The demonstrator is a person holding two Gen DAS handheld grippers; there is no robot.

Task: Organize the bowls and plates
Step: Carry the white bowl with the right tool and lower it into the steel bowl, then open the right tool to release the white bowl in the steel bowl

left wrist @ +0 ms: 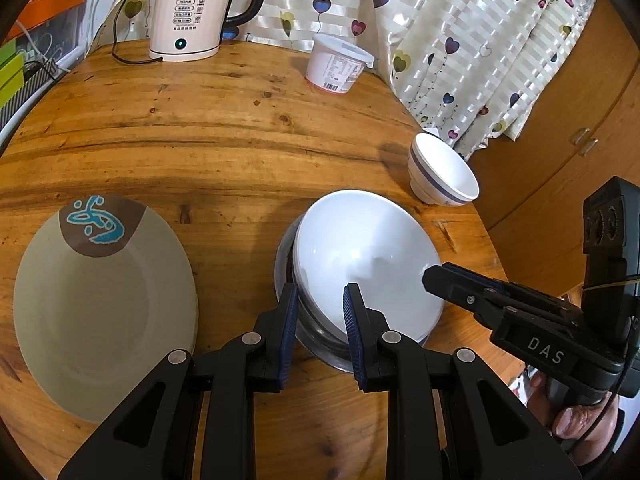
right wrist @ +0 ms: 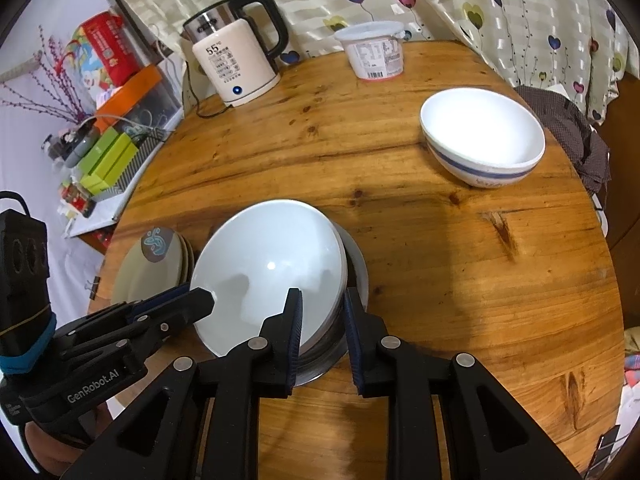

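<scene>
- Starting at the left of the round wooden table (left wrist: 248, 136), a beige ceramic plate with a brown patch and a blue figure (left wrist: 104, 304) tops a small stack of like plates; the right wrist view shows the stacked edges.
- Just right of it stands the pile in hand: a glossy white ceramic bowl (left wrist: 360, 256) nested in other white bowls, all sitting in a shallow steel dish (right wrist: 358, 264).
- The left gripper (left wrist: 320, 320) straddles the near left rim of this pile, its blue-padded fingers (left wrist: 289, 332) either side of the bowl walls. The jaws look narrowed onto the rims, though whether the pads truly press is hard to tell.
- The right gripper (right wrist: 322, 328) does the same on the pile's right rim, one finger inside the white bowl and one outside against the steel dish, apparently pinching the rims between.
- Further right, well apart, a white ceramic bowl with a blue band (right wrist: 484, 144) stands alone, probably next to be gathered.
- At the back stand a cream electric kettle (left wrist: 188, 12) and a white plastic tub with a lid (left wrist: 338, 64), clear of the work.
- To do this step well, I judge both grips should be equally firm before any lift, and the pile raised level, since glazed bowls slide on each other.
- Keep the travel low and clear of the beige plates.
</scene>
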